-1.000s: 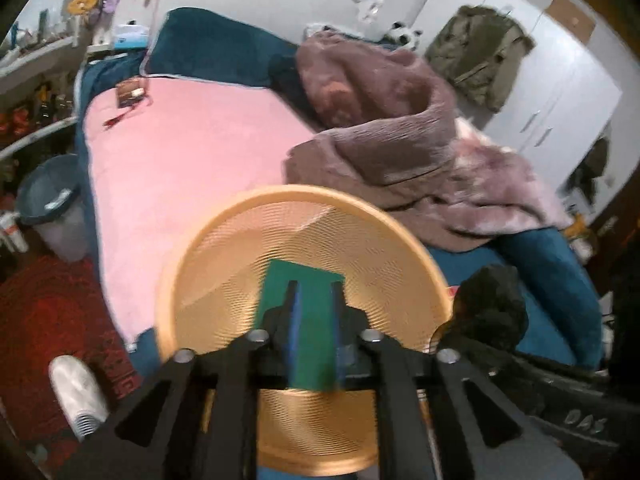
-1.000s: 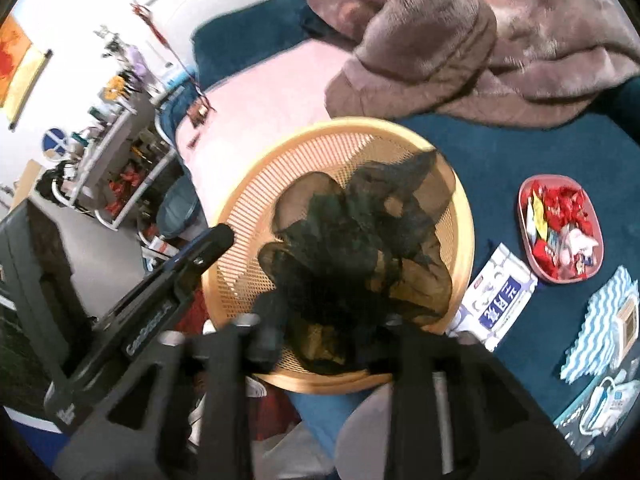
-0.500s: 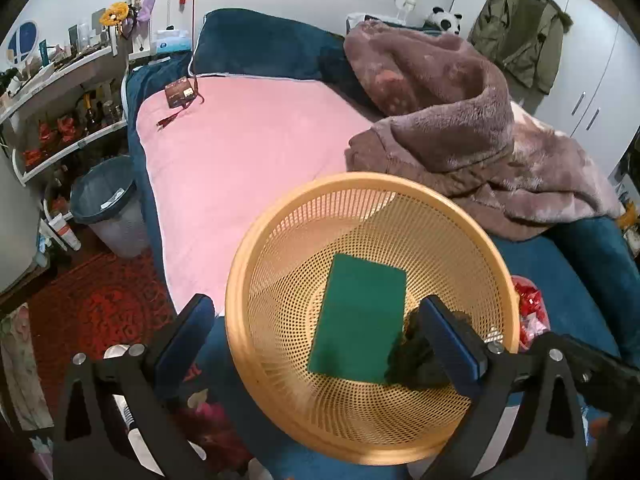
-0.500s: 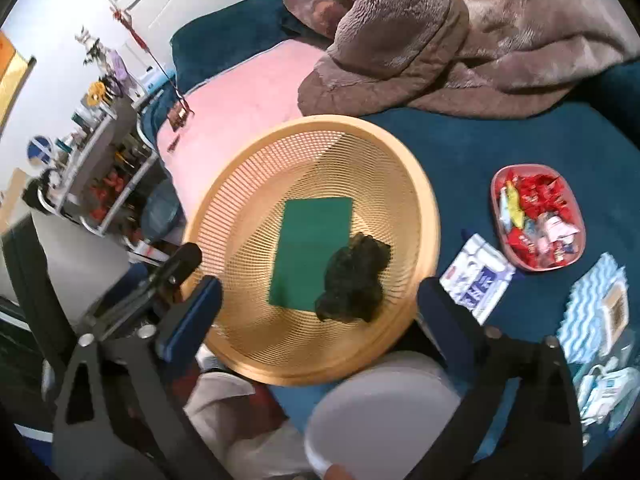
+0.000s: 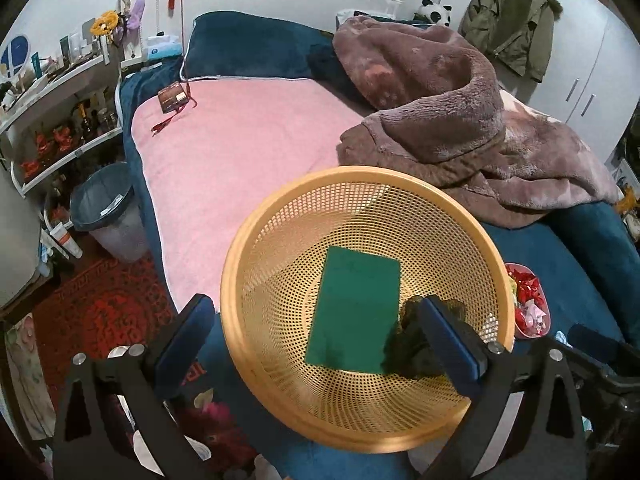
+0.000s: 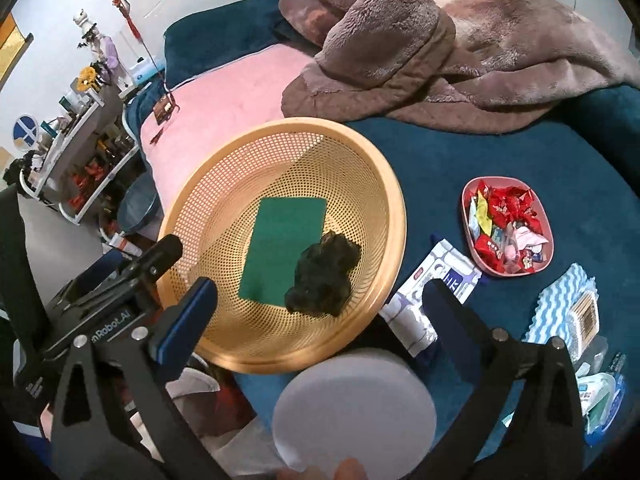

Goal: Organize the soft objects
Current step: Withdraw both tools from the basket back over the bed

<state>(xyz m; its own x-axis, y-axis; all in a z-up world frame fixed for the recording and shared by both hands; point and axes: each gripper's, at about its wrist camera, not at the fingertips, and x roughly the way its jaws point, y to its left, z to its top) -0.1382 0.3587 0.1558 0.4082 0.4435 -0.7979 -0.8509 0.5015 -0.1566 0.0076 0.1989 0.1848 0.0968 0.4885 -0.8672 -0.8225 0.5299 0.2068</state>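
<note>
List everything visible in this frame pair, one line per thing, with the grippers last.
basket: 1, tan mesh, on the bed.
green pad: 1, flat in the basket.
black cloth: 1, bunched, beside the pad.
blanket: 1, brown, heaped beyond the basket.
pink sheet: 1, left part of the bed.
candy dish: 1, pink, red wrappers inside.
tissue pack: 1, white.
bin: 1, grey, on the floor.
left gripper: open, empty.
right gripper: open, empty.

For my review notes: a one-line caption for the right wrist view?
Open right hand-held gripper above an orange basket holding a green pad and black mesh bundle.
</note>
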